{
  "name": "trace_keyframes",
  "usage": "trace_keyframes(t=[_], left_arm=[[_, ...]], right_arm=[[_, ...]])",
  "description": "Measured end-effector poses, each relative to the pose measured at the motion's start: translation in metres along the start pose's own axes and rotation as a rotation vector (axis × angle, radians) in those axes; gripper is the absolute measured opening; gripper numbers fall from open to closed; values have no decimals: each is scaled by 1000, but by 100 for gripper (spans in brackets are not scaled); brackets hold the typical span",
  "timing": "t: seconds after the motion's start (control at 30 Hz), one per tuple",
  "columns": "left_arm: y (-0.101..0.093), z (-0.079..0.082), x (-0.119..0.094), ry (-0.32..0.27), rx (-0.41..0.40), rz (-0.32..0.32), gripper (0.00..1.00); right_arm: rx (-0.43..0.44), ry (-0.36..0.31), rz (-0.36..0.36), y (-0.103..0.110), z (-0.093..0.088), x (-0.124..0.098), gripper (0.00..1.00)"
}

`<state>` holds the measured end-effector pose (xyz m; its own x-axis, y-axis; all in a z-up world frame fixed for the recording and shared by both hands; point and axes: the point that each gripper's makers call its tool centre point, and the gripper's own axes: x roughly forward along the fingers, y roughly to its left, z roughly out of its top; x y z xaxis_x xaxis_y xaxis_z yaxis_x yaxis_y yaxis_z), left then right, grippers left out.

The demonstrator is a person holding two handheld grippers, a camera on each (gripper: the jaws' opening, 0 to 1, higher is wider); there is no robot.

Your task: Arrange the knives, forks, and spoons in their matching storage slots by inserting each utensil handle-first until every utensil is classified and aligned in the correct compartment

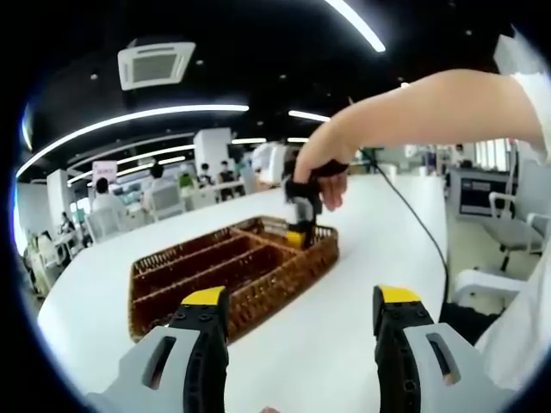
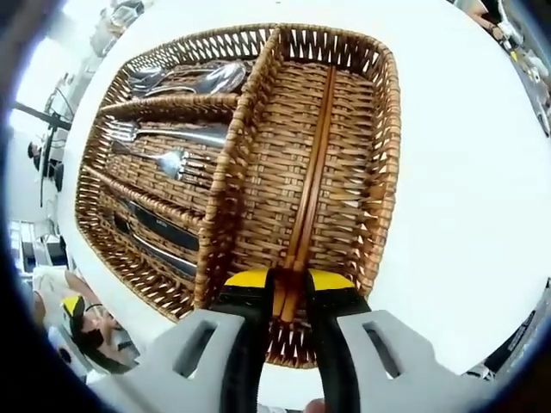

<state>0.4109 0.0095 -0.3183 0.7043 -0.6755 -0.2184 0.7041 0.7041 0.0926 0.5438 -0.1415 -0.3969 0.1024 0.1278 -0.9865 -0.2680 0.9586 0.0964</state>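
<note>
Right gripper view: your right tongs [image 2: 288, 288] are clamped on chopsticks [image 2: 312, 163]; lay them flat in the basket [image 2: 383, 129]. Left tongs [image 1: 301, 310] hang apart.

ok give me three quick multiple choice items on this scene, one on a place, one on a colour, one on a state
1. Where do the chopsticks lie?
A. in the wide compartment of the basket
B. on the table beside the basket
C. among the forks

2. What colour are the tips of the left tongs?
A. red
B. yellow
C. green

3. How do the right tongs stand?
A. wide open above the table
B. shut on a spoon
C. shut on the chopsticks

Answers:
1 A: the right gripper view shows the pair running along the wide compartment, apart from the forks.
2 B: both tips show yellow caps in the left gripper view.
3 C: the tips press on the near end of the pair.
</note>
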Motion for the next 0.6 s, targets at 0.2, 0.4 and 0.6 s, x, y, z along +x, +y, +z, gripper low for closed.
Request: trace_keyframes(t=[0.2, 0.4, 0.6], left_arm=[[-1, -3, 0, 5, -1, -2, 68], [4, -8, -1, 10, -16, 4, 68], [9, -11, -2, 18, -20, 17, 68]], right_arm=[[-58, -91, 78, 8, 9, -12, 14], [-141, -168, 126, 9, 13, -12, 16], [-230, -268, 154, 14, 11, -12, 15]])
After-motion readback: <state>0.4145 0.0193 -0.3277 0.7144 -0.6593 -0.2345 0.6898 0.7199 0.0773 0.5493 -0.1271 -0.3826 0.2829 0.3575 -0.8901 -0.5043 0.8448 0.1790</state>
